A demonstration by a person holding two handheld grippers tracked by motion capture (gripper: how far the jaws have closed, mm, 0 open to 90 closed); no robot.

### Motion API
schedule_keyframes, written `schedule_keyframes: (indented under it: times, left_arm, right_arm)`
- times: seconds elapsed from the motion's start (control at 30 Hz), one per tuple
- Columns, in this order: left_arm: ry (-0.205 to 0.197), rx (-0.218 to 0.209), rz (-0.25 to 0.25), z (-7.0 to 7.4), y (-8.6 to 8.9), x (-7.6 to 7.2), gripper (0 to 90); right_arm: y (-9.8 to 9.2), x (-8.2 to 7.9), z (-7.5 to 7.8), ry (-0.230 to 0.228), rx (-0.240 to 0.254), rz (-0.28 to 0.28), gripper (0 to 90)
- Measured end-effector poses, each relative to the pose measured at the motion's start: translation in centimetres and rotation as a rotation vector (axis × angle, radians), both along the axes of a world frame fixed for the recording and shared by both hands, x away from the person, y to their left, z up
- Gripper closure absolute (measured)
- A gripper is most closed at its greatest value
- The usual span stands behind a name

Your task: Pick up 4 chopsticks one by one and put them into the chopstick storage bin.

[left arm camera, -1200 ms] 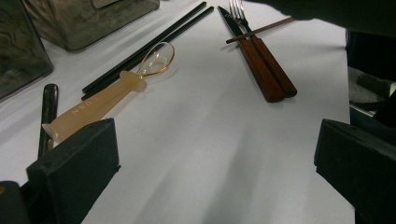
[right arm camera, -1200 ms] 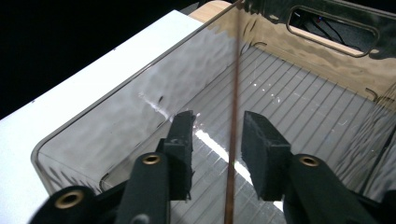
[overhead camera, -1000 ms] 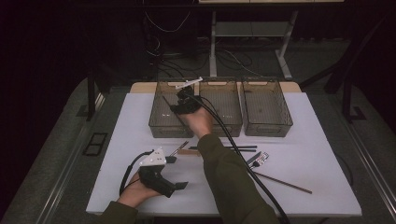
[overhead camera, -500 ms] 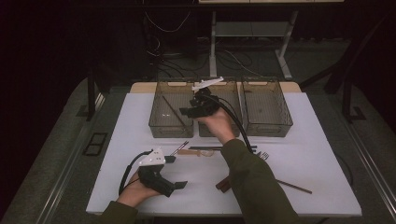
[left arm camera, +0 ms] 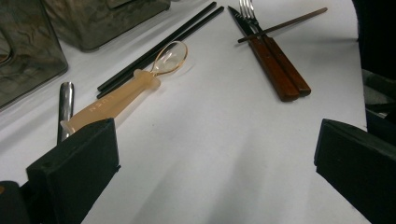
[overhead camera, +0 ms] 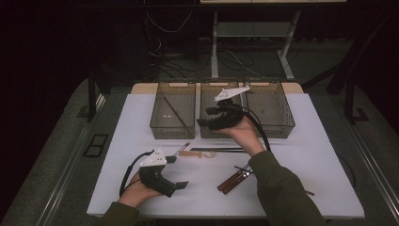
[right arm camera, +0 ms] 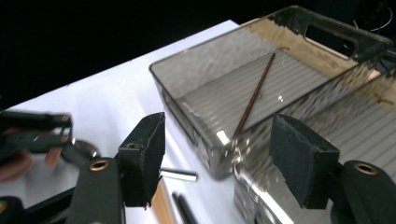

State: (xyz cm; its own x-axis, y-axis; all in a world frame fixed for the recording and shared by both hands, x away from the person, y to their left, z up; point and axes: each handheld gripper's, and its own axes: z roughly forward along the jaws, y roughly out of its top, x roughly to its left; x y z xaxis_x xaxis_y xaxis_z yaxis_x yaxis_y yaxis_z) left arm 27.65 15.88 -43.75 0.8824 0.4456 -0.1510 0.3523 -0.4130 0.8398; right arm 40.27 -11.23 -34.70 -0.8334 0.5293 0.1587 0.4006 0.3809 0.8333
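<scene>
White table (overhead camera: 117,141), dark room. Right gripper (overhead camera: 207,121) empty, jaws just been opening, beside left bin (overhead camera: 173,130) holding brown chopstick (overhead camera: 174,112). Left gripper (overhead camera: 181,185) released at 7 o'clock. Risk: trailing cable snagging bin rim, dragging it.

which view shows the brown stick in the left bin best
The right gripper view: the stick lies close and sharp, aslant on the ribbed floor of the left bin. The high view shows it as a thin dark line in that bin, far off. In the left gripper view a bin's corner appears, but I can't make out the stick.
</scene>
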Motion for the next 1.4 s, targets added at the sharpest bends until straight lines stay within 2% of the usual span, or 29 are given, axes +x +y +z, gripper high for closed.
schedule_keyframes:
  times: [0.13,0.27,0.67,0.77,0.97,1.07,1.27,1.4]
  left_arm:
    - [0.002,0.001,0.005,0.0,0.1,0.0,0.0]
    - [-0.003,0.011,0.011,0.0,0.2,0.0,0.0]
    - [-0.004,0.021,0.016,-0.1,0.2,0.0,0.0]
    - [-0.003,0.031,0.013,-0.1,0.1,0.0,0.0]
    - [-0.003,0.024,0.015,-0.1,0.1,-0.1,0.0]
    - [-0.003,0.023,0.013,-0.1,0.1,-0.1,0.0]
    - [-0.002,0.027,0.01,0.0,0.1,-0.1,0.0]
    - [-0.001,0.026,0.009,0.0,0.1,-0.1,0.0]
  right_arm:
    - [-1.5,-0.7,-0.7,0.013,-0.004,0.012,35.7]
    - [-3.3,-1.5,-1.3,0.004,-0.025,0.017,35.7]
    - [-9.0,-4.9,-3.1,0.004,-0.059,0.019,36.2]
    - [-10.3,-5.7,-3.5,0.022,-0.065,0.021,40.0]
    - [-12.4,-7.2,-4.2,0.048,-0.093,0.014,47.9]
    - [-13.4,-8.1,-4.5,0.054,-0.118,0.021,52.2]
    - [-15.0,-9.8,-4.8,0.053,-0.134,0.025,64.2]
    - [-16.1,-10.8,-5.3,0.059,-0.163,0.04,67.7]
